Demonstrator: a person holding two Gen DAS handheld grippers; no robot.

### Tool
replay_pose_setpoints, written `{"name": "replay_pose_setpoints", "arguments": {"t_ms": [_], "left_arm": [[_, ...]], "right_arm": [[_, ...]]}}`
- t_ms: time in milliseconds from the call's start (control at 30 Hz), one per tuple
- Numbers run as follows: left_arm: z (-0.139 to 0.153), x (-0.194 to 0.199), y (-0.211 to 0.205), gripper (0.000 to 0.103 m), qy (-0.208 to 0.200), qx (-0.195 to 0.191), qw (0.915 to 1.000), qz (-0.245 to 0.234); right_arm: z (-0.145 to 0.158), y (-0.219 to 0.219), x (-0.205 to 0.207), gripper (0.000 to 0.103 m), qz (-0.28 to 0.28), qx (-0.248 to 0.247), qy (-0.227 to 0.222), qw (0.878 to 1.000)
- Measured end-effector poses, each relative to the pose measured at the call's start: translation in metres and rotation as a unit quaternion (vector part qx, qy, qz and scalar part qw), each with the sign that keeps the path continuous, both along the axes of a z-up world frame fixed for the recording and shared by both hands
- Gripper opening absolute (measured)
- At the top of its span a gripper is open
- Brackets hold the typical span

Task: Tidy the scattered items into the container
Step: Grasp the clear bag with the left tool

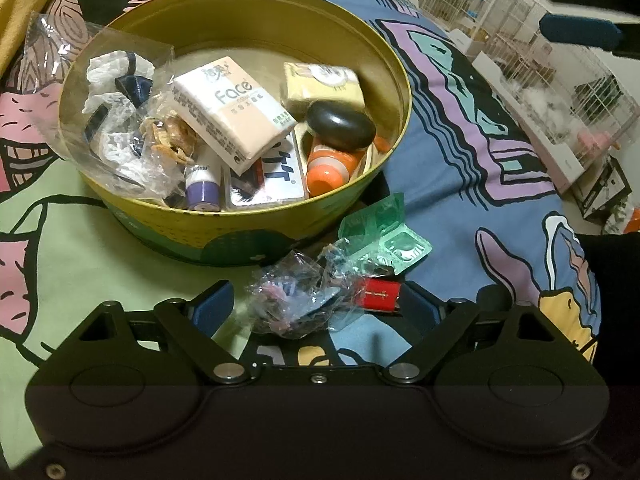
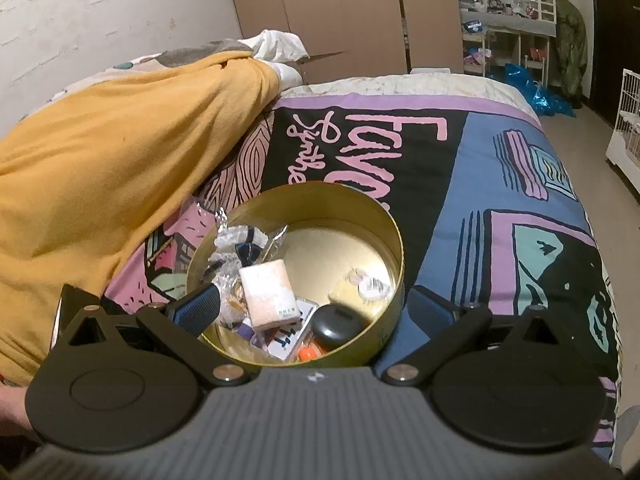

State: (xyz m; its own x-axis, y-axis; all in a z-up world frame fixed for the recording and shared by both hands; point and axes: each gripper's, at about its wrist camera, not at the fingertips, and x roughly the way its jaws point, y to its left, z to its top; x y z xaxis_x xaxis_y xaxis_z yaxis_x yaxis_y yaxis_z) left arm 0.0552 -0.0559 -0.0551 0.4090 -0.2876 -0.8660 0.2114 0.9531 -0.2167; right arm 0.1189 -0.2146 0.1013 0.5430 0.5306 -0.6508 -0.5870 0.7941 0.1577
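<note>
While both tongs stand apart and empty, left tongs (image 1: 320, 300) hover over one crumpled clear bag (image 1: 296, 300) on the bed (image 1: 460, 184), just beside the round tin (image 1: 240, 236); right tongs (image 2: 312, 312) hang above it. Pickup seems next, needing closure. Also outside: one green blister pack (image 1: 388, 236), one red box (image 1: 380, 294).

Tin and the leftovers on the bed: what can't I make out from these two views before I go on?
- Crumpled clear bag, left wrist view: contents blurred behind wrinkled plastic.
- Red item, left wrist view: partly covered by the bag; lettering too small.
- Green blister pack: absent from the right wrist view.
- Tin floor, both views: lower items buried under the tissue pack.
- Right gripper: near tin rim cut off by its body.
</note>
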Motion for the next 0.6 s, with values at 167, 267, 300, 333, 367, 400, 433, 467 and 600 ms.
{"name": "replay_pose_setpoints", "arguments": {"t_ms": [167, 267, 300, 333, 367, 400, 433, 467, 600], "left_arm": [[-0.003, 0.0, -0.002, 0.085, 0.002, 0.004, 1.0, -0.005], [-0.004, -0.001, -0.002, 0.081, 0.005, 0.007, 1.0, -0.005], [-0.004, 0.0, -0.003, 0.08, 0.005, 0.009, 0.9999, -0.005], [-0.004, 0.0, -0.003, 0.08, 0.005, 0.008, 0.9999, -0.005], [-0.004, 0.0, -0.003, 0.079, 0.005, 0.007, 0.9999, -0.005], [-0.004, 0.0, -0.003, 0.077, 0.005, 0.008, 0.9999, -0.006], [-0.004, 0.0, -0.003, 0.073, 0.005, 0.011, 0.9999, -0.006], [-0.005, 0.0, -0.004, 0.07, 0.007, 0.013, 0.9999, -0.007], [-0.012, 0.001, 0.0, 0.04, 0.028, 0.008, 0.9996, -0.002]], "right_arm": [[-0.012, -0.001, -0.004, 0.103, -0.001, -0.011, 0.015, 1.0], [-0.018, -0.002, -0.008, 0.103, -0.002, -0.015, 0.021, 1.0], [-0.019, -0.003, -0.009, 0.103, -0.003, -0.015, 0.024, 1.0], [-0.021, -0.004, -0.01, 0.103, -0.005, -0.015, 0.027, 1.0], [-0.023, -0.005, -0.011, 0.103, -0.006, -0.014, 0.031, 0.999], [-0.024, -0.006, -0.012, 0.103, -0.007, -0.013, 0.035, 0.999], [-0.026, -0.007, -0.013, 0.103, -0.007, -0.014, 0.038, 0.999], [-0.028, -0.007, -0.014, 0.103, -0.008, -0.016, 0.04, 0.999], [-0.034, -0.007, -0.018, 0.103, -0.006, -0.024, 0.047, 0.999]]}}
